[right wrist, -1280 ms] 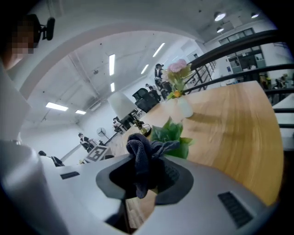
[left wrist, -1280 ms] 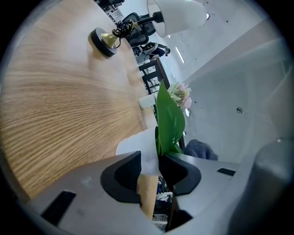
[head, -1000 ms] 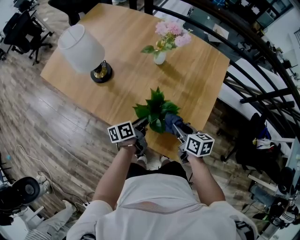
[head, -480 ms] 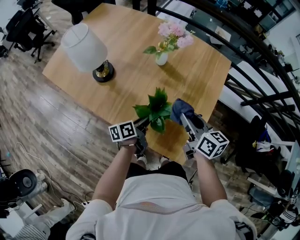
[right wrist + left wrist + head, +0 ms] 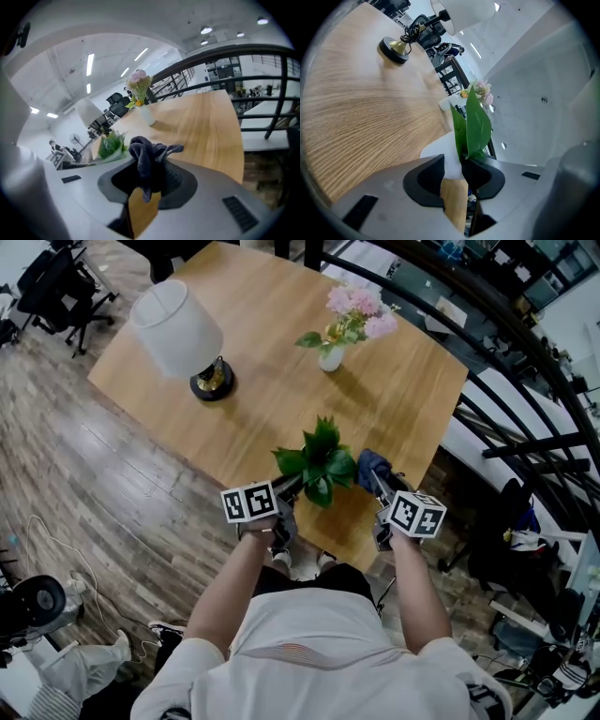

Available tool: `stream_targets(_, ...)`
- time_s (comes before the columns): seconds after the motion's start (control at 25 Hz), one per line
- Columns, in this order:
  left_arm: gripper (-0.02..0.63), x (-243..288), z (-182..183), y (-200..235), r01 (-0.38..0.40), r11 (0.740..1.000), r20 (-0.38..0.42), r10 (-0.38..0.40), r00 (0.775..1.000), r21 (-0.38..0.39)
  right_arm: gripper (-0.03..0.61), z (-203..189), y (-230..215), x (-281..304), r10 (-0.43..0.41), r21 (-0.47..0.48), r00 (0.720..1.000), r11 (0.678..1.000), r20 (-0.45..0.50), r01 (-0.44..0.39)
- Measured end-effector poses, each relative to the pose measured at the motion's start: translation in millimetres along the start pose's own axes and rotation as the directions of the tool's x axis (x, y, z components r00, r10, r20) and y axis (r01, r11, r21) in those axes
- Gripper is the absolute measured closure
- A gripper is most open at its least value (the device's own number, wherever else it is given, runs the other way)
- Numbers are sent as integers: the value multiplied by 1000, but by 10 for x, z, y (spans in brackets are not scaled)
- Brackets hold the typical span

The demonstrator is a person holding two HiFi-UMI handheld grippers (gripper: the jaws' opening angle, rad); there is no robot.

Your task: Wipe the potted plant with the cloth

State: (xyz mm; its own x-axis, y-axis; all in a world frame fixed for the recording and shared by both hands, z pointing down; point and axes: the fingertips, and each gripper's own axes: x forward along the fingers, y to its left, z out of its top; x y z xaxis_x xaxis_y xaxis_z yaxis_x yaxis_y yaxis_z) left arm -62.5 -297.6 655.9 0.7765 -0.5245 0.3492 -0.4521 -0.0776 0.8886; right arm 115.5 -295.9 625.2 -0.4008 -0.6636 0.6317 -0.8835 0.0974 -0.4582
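The potted plant (image 5: 319,463), green leaves in a white pot, stands near the wooden table's (image 5: 281,381) front edge. My left gripper (image 5: 292,487) is shut on the white pot (image 5: 451,161), and a broad leaf (image 5: 479,124) rises just past its jaws. My right gripper (image 5: 379,482) is shut on a dark blue-grey cloth (image 5: 371,465), which is bunched up just right of the leaves. In the right gripper view the cloth (image 5: 146,159) sticks up between the jaws, with the plant (image 5: 110,144) off to the left.
A white-shaded lamp (image 5: 178,334) stands at the table's left. A small vase of pink flowers (image 5: 339,329) stands at the far side. A black railing (image 5: 497,390) runs along the table's right edge. Office chairs (image 5: 52,282) are on the wood floor at far left.
The right gripper drew the cloth off the plant's right leaves, up and to the right, and now holds it just beside them. The left gripper has kept its hold on the pot.
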Motion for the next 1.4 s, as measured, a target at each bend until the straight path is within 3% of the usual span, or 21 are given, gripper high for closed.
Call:
stream_targets(0.12, 499, 7, -4, 0, 0, 1000, -7, 0, 1000, 5, 430, 374, 38, -117, -11, -81, 996, 997, 91, 18)
stream_targets(0.2, 499, 9, -3, -3, -2, 1000, -11, 2, 1000, 11, 430, 746, 418, -174, 90, -179, 983, 982, 161, -60)
stream_targets(0.28, 499, 7, -4, -9, -4, 1000, -12, 4, 1000, 12, 430, 974, 972, -160, 241, -307, 958, 934, 154, -185)
stream_targets(0.4, 499, 9, -7, -10, -6, 1000, -9, 7, 1000, 8, 430, 821, 1762, 57, 449, -396, 893, 814, -38, -426)
stream_targets(0.48, 499, 14, -9, -12, -9, 1000, -7, 9, 1000, 9, 430, 539, 2060, 278, 495, -389, 849, 757, -184, -525)
stream_targets(0.52, 499, 18, -8, -15, -9, 1000, -5, 9, 1000, 9, 430, 409, 2109, 395, 481, -391, 844, 748, -239, -536)
stream_targets(0.56, 499, 22, -9, -17, -9, 1000, -4, 10, 1000, 9, 430, 311, 2086, 510, 442, -403, 853, 752, -277, -521)
stream_targets(0.64, 499, 28, -16, -18, -10, 1000, -2, 10, 1000, 5, 430, 253, 1879, 694, 328, -447, 897, 782, -296, -434)
stream_targets(0.72, 499, 20, -15, -16, -8, 1000, 2, 8, 1000, 4, 430, 369, 1626, 758, 249, -464, 936, 817, -250, -342)
stream_targets(0.88, 499, -2, 37, 15, -15, 1000, 24, 15, 1000, -3, 428, 663, 1226, 733, 189, -427, 972, 874, -142, -233)
stream_targets(1.08, 529, -18, 53, 55, -50, 999, 1, 50, 999, 21, 428, 771, 784, 724, 117, -337, 991, 932, -70, -134)
stream_targets(1.28, 549, 51, 35, -74, -23, 999, -25, 23, 999, 27, 428, 853, 571, 614, 57, -346, 998, 937, 11, -50)
stream_targets(1.4, 549, 107, 7, -131, -13, 999, -38, 14, 999, 32, 428, 1110, 621, 299, 108, -311, 984, 948, 140, -60)
